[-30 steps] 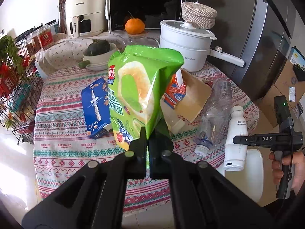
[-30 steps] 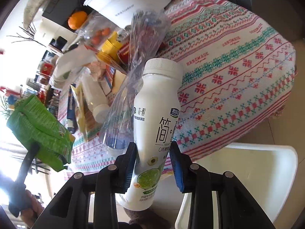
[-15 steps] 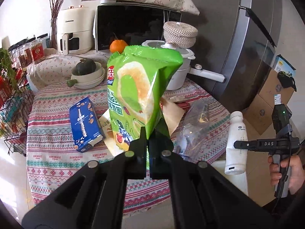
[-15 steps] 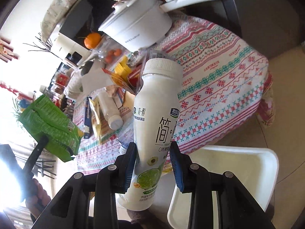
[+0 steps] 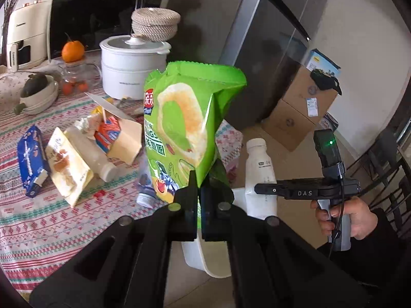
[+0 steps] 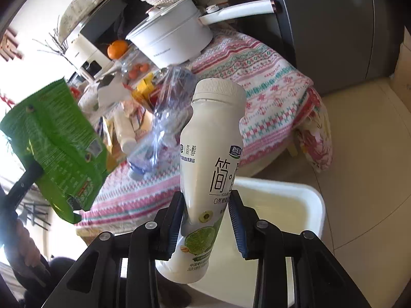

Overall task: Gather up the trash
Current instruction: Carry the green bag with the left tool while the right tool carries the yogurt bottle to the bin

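The left gripper is clenched on the bottom edge of a crinkled bright-green foil snack bag, which stands upright above the jaws, lifted clear of the round table with the striped, patterned cloth. The right gripper is grasping a white plastic yogurt-drink bottle with a lime printed on its label by its lower body, cap uppermost; the blue-lined pads press on both sides of it.

Both items hang off the table's edge, over or just beside a cream-white rectangular plastic bin that sits on the floor next to the table. By my reading, the step in hand is the carry: two pieces of trash are picked up and on their way to the bin, neither yet dropped.

The next move calls for bringing each load squarely above the bin's opening and then releasing it (the bag is light and broad, so it may drift or catch on the rim). More rubbish waits on the table: a blue carton, a pale snack packet, a lying white bottle and a crushed clear plastic bottle.
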`<state>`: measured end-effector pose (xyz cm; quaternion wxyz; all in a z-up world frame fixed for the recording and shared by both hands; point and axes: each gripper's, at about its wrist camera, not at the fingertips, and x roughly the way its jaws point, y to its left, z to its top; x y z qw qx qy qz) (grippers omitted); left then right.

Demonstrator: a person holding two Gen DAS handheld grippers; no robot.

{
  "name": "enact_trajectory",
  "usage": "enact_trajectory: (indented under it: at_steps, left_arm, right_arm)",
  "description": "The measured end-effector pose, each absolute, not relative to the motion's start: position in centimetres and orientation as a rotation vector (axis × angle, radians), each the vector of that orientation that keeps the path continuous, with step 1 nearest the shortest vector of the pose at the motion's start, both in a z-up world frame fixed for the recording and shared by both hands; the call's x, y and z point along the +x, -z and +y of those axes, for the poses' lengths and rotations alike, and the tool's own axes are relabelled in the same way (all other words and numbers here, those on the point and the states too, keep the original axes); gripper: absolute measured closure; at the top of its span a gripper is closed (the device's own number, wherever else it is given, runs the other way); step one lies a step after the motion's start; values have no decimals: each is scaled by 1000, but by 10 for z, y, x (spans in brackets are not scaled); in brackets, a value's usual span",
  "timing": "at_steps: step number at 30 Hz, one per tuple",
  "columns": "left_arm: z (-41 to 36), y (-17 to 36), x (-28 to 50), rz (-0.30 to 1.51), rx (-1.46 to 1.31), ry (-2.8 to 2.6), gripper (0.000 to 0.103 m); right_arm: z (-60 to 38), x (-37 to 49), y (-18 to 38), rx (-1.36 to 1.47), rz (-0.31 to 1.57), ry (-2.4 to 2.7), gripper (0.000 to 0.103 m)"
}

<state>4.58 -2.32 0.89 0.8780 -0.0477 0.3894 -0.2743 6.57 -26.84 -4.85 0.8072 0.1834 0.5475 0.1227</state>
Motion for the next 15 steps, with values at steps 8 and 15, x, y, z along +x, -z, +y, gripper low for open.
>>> enact_trajectory:
  at_steps: [8,15]
  left_arm:
    - [-82,49,38,1007,-25,671,101]
    - [-128,114,26,1168,123,688,100]
  right_arm:
    - [-280,45,69,375,1231,-235,66]
    - [-292,40,87,358,1286,-182,66]
